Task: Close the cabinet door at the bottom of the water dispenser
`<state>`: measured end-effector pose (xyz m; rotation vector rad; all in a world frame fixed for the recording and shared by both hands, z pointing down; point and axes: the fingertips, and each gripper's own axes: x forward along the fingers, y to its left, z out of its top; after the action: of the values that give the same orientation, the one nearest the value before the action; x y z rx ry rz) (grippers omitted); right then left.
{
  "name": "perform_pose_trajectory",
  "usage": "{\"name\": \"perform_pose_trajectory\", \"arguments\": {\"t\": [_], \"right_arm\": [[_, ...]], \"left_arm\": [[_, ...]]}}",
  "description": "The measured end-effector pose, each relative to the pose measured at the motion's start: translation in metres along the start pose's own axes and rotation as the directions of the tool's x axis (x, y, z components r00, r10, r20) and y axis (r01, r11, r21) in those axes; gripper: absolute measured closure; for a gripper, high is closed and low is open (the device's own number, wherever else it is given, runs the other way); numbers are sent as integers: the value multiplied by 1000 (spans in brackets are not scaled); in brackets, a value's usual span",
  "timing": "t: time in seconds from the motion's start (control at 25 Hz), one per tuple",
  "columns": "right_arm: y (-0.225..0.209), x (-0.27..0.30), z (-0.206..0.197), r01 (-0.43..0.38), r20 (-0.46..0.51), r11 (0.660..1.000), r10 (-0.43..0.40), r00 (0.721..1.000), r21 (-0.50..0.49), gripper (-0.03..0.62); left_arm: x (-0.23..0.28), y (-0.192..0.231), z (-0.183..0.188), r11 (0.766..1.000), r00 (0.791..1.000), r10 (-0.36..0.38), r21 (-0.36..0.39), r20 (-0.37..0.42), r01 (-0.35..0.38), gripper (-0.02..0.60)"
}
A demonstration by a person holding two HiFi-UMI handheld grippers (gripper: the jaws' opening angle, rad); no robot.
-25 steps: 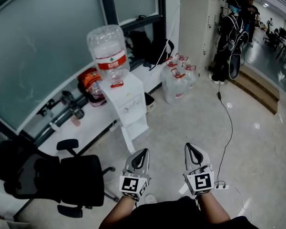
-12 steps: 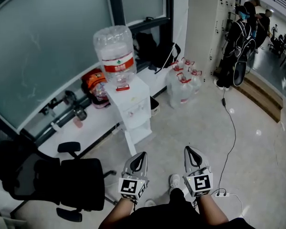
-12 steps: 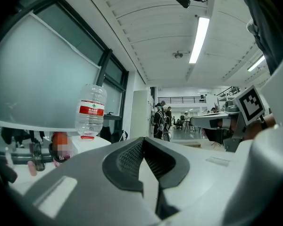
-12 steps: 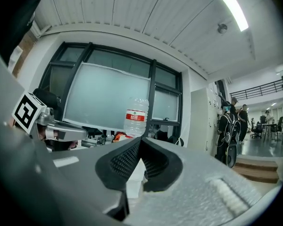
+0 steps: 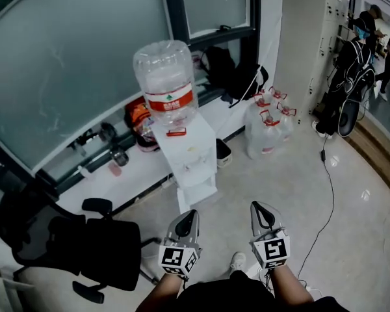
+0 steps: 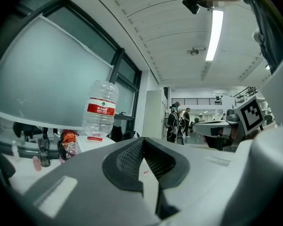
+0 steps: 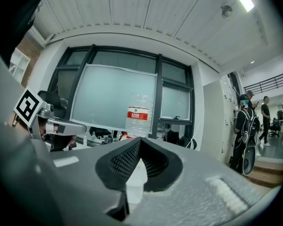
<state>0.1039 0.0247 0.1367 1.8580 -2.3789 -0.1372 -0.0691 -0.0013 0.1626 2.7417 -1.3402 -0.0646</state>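
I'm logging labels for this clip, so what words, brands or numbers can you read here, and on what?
The red band label on the clear plastic water bottle atop the white dispenser: white print, too small to read.
Labels on the clear floor jugs with red handles: too blurred to read.
No other text is legible.

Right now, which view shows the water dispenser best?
The head view: the water dispenser stands whole, bottle to base. Both gripper views show mainly its bottle; the left tool and right tool hide most of what lies below.
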Motion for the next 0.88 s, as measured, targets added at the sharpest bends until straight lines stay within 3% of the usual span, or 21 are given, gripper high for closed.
{"name": "perform_pose_trajectory", "arguments": {"t": [0.16,0.32,0.88], "right_arm": [[-18,29,-2,-48,7,999,48,999,4,591],[-31,49,-13,-101,-10,995,101,995,17,591],[-49,97,-37,-267,-33,963,268,963,22,591]], "left_arm": [[23,3,-5,999,999,48,8,-18,-48,563],[36,13,-6,992,993,122,-34,-4,-122,563],[51,35,-40,951,950,306,-22,-66,-308,563]]}}
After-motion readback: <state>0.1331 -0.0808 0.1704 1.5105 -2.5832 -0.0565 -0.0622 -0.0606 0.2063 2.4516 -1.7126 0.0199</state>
